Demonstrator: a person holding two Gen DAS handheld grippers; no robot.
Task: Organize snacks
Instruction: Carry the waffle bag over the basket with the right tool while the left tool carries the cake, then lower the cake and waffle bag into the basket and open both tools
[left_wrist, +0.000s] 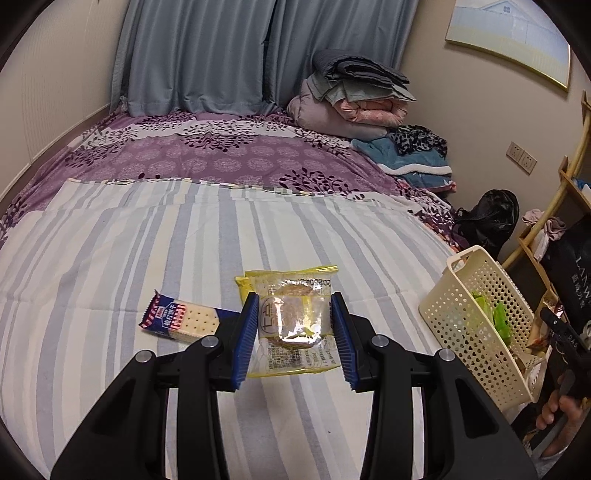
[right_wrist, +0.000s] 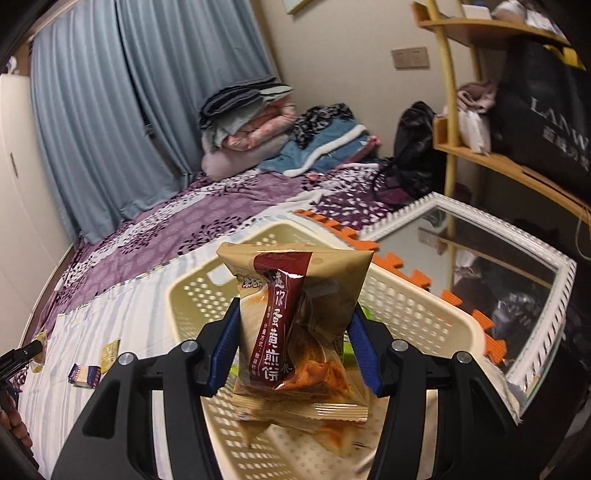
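My left gripper (left_wrist: 295, 299) is shut on a yellow-edged clear pastry packet (left_wrist: 291, 314), held a little above the striped bed sheet (left_wrist: 110, 258). A blue cracker packet (left_wrist: 181, 319) lies on the sheet just left of it. At the right edge of the bed stands a cream perforated basket (left_wrist: 476, 325) with green packets (left_wrist: 498, 317) inside. In the right wrist view my right gripper (right_wrist: 295, 308) is shut on a tan snack packet with a dark red label (right_wrist: 295, 325), hanging over that basket (right_wrist: 417, 306). The cracker packet (right_wrist: 85, 374) and a small yellow packet (right_wrist: 110, 354) lie far left.
Folded bedding (left_wrist: 354, 92) is piled at the head of the bed by the curtains. Beside the bed are a black bag (left_wrist: 491, 218), a bamboo shelf (right_wrist: 480, 155), a white-framed mirror (right_wrist: 554, 280) and an orange foam mat (right_wrist: 406, 273). A hand (left_wrist: 561, 410) shows at the right edge.
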